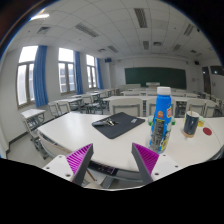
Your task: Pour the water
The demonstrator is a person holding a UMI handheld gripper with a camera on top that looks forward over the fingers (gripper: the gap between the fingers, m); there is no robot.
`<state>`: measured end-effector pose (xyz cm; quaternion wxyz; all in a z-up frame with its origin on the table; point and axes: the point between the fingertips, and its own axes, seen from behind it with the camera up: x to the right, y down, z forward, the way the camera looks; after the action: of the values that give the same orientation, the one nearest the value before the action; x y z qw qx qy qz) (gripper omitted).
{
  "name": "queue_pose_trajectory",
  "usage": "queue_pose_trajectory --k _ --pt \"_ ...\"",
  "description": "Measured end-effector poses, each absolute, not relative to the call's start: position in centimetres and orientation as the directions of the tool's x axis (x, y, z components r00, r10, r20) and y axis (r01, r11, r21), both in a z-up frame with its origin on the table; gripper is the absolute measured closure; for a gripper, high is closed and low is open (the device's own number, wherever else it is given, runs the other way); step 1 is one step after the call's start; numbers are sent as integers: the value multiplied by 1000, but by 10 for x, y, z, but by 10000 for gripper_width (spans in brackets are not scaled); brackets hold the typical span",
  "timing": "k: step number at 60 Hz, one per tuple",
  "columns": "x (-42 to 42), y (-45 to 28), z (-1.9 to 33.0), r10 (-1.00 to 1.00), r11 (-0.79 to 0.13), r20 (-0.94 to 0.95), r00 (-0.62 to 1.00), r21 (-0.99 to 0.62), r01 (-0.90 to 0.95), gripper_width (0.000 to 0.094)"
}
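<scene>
A clear plastic bottle (161, 119) with a blue cap and a colourful label stands upright on the white table (80, 130), ahead of the fingers and to their right. A dark cup (191, 122) stands to the bottle's right, farther along the table. My gripper (113, 160) is open with nothing between its purple pads; the fingers (78, 160) hover over the table's near edge, short of the bottle.
A dark flat mat or laptop sleeve (118, 124) with a small object on it lies on the table left of the bottle. A small red thing (208, 130) lies beyond the cup. Classroom desks, chairs, blue-curtained windows and a green blackboard (152, 76) fill the background.
</scene>
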<state>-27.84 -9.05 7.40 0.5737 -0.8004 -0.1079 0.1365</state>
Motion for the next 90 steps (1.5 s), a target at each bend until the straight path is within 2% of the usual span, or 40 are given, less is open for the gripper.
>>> queue_pose_trajectory --k 10,20,25,33,41,47,50,51,52,58,70,74,79,84,90 --pt "-276 -86 83 309 -284 -58 949 -958 34 109" --pt "-223 -70 128 216 -192 14 976 -980 56 114" --pt "-195 -50 138 139 -173 27 990 -984 51 110" --pt "-160 -6 129 36 -191 56 998 -980 62 107" --pt "-150 47 89 -3 -241 61 998 -969 58 110" --pt "-148 70 82 -30 -238 38 999 -971 30 121" --pt "-152 76 77 -22 -244 43 999 -969 37 198" --pt "-152 77 75 -20 -247 43 999 -968 36 304" --pt "-152 83 73 -34 -241 50 998 -970 40 349" --pt "-145 79 81 -59 -187 56 997 -981 44 437" --pt "-145 83 81 -22 -173 -5 1000 -985 -8 557" --pt "-143 85 81 0 -181 -44 999 -982 -43 557" --pt "-149 90 88 33 -202 -202 979 -961 -191 558" --pt "-137 101 104 43 -205 -391 920 -904 -375 558" --pt "-118 119 143 55 -146 -607 793 -791 -595 557"
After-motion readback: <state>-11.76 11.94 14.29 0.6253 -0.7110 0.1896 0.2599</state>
